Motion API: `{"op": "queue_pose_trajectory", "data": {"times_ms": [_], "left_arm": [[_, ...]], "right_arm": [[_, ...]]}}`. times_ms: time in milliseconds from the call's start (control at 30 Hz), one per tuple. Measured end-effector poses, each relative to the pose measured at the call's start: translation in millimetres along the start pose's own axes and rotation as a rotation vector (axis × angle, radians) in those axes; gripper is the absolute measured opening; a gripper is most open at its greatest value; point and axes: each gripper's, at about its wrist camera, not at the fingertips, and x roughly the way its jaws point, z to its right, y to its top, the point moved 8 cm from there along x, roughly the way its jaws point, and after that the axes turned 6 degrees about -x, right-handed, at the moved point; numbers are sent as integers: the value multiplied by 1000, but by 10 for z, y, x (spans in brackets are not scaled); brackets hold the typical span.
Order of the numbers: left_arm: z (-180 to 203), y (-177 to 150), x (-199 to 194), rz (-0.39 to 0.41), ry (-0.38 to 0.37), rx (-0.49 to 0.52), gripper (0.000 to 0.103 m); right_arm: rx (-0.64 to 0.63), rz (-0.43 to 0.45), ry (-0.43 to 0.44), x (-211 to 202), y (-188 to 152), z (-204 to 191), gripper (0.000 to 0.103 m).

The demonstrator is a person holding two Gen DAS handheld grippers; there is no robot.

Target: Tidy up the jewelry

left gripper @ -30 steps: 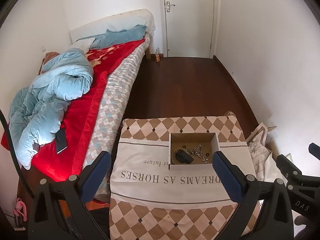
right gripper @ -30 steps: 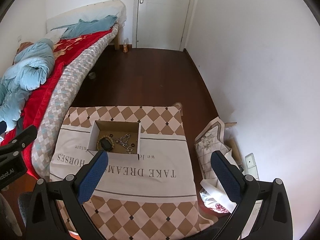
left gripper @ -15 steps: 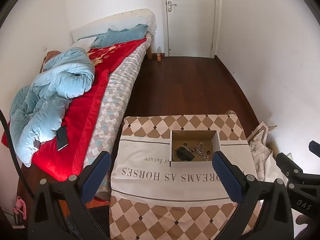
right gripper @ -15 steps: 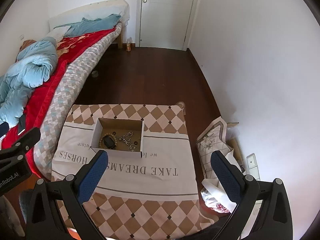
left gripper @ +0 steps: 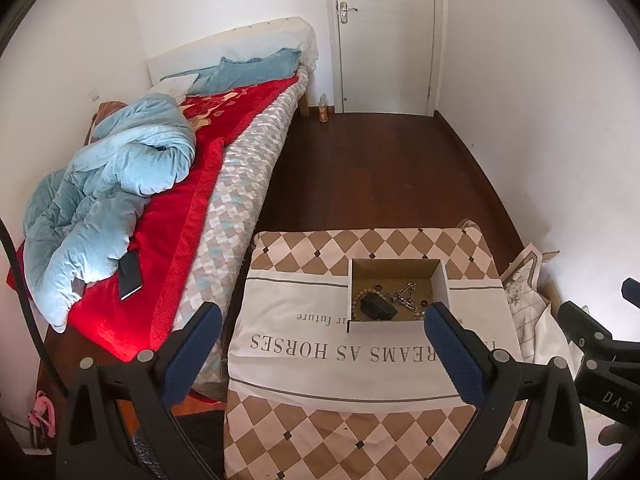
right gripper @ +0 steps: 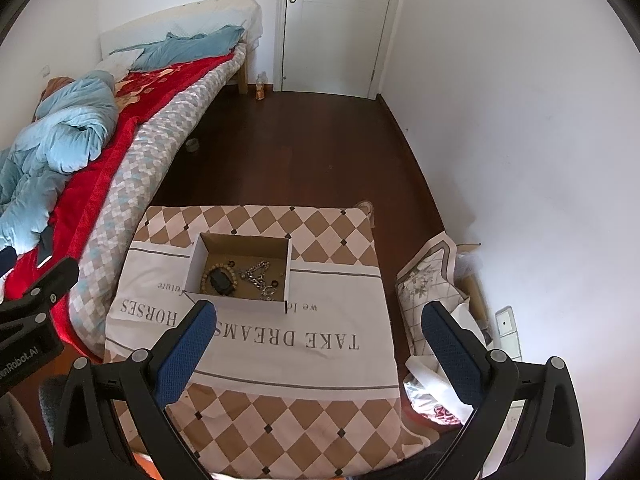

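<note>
I hold my left gripper [left gripper: 322,338] spread wide and empty, high above the table [right gripper: 280,412], for a full view. The box [right gripper: 240,303] sits mid-cloth, jewelry [right gripper: 256,274] already heaped inside. My right gripper [right gripper: 318,336] hangs equally wide, gripping nothing.

A home bedroom: unmade bed [left gripper: 168,184] with blue quilt [left gripper: 108,196], white door [left gripper: 384,36], dark wood floor [left gripper: 372,176].

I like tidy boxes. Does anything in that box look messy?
Yes. In the cardboard box the silver chain lies in a loose tangle beside the bead bracelet, which circles a small black thing. Nothing has spilled out.
</note>
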Motion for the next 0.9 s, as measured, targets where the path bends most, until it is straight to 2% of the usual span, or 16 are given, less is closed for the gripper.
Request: {"op": "queue_pose_trajectory", "data": {"times_ms": [900], "left_arm": [[10, 29, -66, 19, 10, 2, 103]], "right_arm": [[19, 12, 29, -39, 5, -4, 103]]}}
